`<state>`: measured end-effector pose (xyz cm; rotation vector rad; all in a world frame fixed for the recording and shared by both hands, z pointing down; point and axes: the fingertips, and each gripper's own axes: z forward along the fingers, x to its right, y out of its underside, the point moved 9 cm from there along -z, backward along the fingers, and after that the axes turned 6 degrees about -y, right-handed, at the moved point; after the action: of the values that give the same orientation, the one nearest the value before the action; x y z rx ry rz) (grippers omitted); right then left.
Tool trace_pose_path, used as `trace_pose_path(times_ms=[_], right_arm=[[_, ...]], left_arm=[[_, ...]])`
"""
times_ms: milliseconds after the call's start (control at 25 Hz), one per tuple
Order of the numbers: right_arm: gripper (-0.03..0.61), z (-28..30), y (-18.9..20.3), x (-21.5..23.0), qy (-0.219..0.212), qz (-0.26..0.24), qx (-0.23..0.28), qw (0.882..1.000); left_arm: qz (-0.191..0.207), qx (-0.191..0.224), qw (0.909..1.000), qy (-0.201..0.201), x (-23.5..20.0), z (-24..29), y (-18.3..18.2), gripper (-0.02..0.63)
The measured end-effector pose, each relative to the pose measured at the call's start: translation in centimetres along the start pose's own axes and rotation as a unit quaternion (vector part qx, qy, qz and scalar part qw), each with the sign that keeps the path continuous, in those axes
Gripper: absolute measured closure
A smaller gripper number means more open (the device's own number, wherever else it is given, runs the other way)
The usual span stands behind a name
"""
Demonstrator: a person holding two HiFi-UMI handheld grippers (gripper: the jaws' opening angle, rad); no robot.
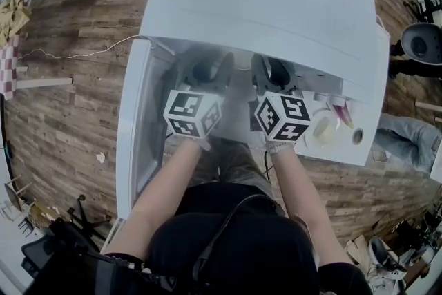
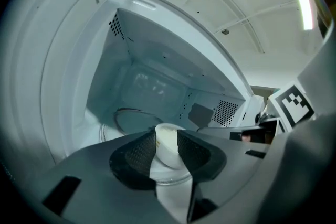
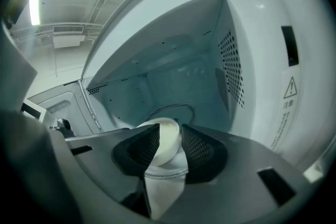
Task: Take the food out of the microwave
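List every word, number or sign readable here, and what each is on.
"!" in a warning triangle: on the white microwave's front frame, right gripper view.
Vertical print under that triangle: too small to read.
Black-and-white square markers on the left cube and right cube: patterns, no words.
Nothing else is readable.

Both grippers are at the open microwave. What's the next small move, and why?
Probably ease the left gripper and right gripper forward around the white bowl: both stand open, the bowl shows between each pair of jaws, and neither seems to press it yet.
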<state>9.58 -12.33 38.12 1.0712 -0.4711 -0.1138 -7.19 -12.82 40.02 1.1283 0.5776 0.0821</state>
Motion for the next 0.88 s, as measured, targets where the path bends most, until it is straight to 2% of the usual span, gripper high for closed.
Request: trace_pose_path(times_ms=[320, 880], right_arm=[[0.443, 1.1, 0.2, 0.4, 0.01, 0.016, -0.014, 1.0], [0.445, 2.0, 0.3, 1.6, 0.004, 0.075, -0.041, 0.996]], left_arm=[[0.004, -0.004, 1.0, -0.008, -0.3, 0.7, -0.1, 0.497], [-0.021, -0.009, 0.9995, -0.02, -0.2, 1.7, 0.1, 0.497]])
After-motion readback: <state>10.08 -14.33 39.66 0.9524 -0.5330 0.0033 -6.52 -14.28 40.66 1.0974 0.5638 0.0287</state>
